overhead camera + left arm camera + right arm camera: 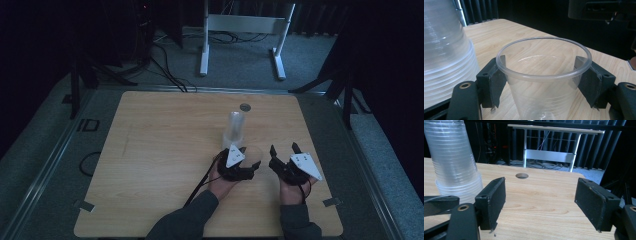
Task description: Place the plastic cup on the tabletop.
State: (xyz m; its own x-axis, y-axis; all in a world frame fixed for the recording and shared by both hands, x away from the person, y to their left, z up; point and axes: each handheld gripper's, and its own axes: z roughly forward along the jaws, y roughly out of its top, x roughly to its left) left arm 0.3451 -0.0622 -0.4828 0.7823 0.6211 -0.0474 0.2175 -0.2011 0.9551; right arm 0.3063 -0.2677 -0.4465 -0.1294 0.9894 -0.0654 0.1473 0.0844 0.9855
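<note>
Left gripper clamped on a single clear cup; right gripper spread and empty.

The left gripper view showed both pads pinching the cup just under its rim, upright, beside the stack of cups. The high view placed cup and stack near the middle of the table, the right gripper just beside. The right gripper view showed spread jaws over bare wood and a round table hole.
</note>
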